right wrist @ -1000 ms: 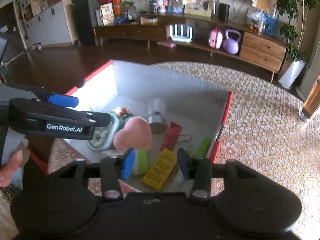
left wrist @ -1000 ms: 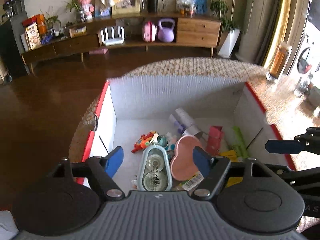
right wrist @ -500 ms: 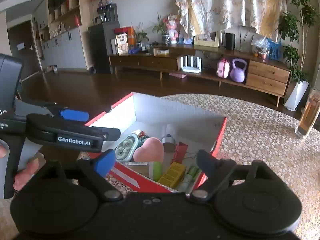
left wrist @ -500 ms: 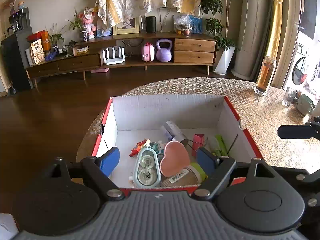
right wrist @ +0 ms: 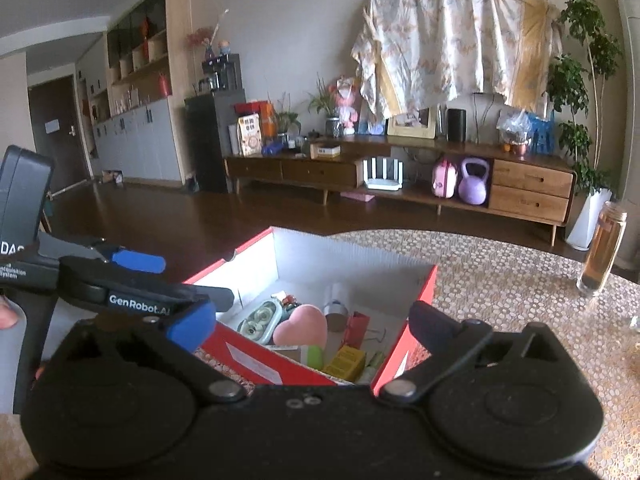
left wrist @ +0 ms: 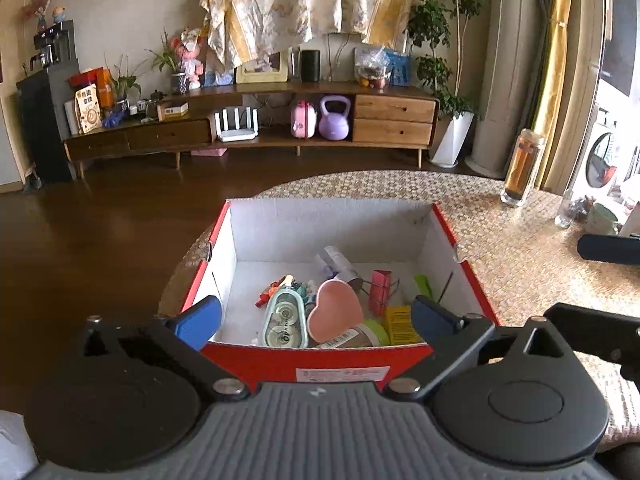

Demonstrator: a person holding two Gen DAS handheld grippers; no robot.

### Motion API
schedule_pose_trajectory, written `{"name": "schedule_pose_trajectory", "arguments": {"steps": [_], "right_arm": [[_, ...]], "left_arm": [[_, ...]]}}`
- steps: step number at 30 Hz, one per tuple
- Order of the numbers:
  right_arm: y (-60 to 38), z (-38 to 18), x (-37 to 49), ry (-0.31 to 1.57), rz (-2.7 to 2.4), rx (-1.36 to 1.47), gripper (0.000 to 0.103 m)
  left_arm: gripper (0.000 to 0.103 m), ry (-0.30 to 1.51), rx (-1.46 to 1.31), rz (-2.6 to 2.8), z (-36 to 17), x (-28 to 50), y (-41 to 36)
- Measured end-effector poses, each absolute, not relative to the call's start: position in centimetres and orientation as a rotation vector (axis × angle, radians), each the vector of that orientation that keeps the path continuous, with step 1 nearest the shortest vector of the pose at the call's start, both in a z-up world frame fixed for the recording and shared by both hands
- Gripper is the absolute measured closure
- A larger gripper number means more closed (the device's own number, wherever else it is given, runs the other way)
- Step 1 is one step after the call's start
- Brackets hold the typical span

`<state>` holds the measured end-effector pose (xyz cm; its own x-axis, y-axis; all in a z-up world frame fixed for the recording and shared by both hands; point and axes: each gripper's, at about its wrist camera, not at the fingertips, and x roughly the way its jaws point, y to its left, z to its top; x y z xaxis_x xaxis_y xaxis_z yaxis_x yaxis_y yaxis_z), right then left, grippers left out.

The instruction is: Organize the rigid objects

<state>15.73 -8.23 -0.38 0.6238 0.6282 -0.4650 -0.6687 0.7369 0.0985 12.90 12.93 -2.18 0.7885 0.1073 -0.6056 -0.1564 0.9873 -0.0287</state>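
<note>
Left wrist view shows our left tool [left wrist: 316,318] and right tool [right wrist: 310,322] both opening, nothing between their jaws. Heart-shaped pink dish [left wrist: 334,314] and tape dispenser [left wrist: 285,320] lie inside the red box [left wrist: 320,362] on the table [left wrist: 520,248]. We judge a careless re-entry could snag the box's near wall and shift it.

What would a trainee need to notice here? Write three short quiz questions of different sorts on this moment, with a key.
1. True or false: the pink heart-shaped item lies inside the red box.
2. Multiple choice: what is between the fingers of the left gripper? A) a yellow carton B) nothing gripped C) the glass bottle
3. Fill in: the tall glass bottle stands on the ____, outside the box.

Key
1. True; it rests beside the green tape dispenser.
2. B; its jaws are opening, above the box's near edge, with no item pressed between them. The right gripper is likewise opening and holds nothing.
3. Table.
</note>
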Motion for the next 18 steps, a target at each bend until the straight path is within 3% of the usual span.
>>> {"name": "schedule_pose_trajectory", "arguments": {"steps": [18], "right_arm": [[-9.8, 0.1, 14.4, 0.464, 0.747, -0.06, 0.0]], "left_arm": [[0.001, 0.594, -0.04, 0.127, -0.5, 10.3, 10.2]]}}
